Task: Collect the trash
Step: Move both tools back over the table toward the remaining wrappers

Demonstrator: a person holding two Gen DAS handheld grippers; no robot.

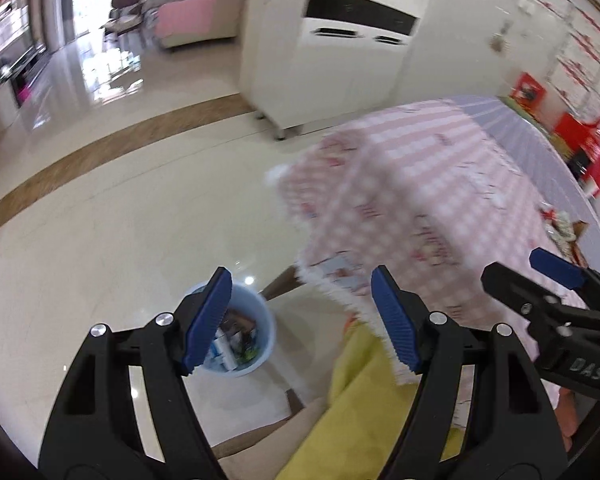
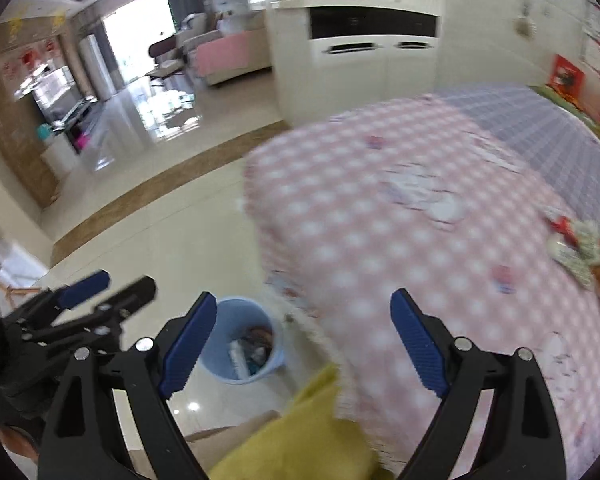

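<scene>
A light blue trash bin (image 1: 246,336) stands on the floor beside the table and holds several pieces of trash; it also shows in the right wrist view (image 2: 244,344). My left gripper (image 1: 300,320) is open and empty, above the bin and the table corner. My right gripper (image 2: 300,344) is open and empty, over the table edge. Each gripper shows in the other's view, the right one (image 1: 556,280) and the left one (image 2: 100,292). Scraps of wrappers (image 2: 576,248) lie at the right side of the pink checked tablecloth (image 2: 380,220).
A yellow cushion (image 1: 364,408) on a chair sits under the table edge, close to me. A white cabinet (image 1: 340,60) stands beyond the table. Red boxes (image 1: 580,136) are at the far right. Glossy tiled floor (image 1: 140,220) stretches left toward a living room.
</scene>
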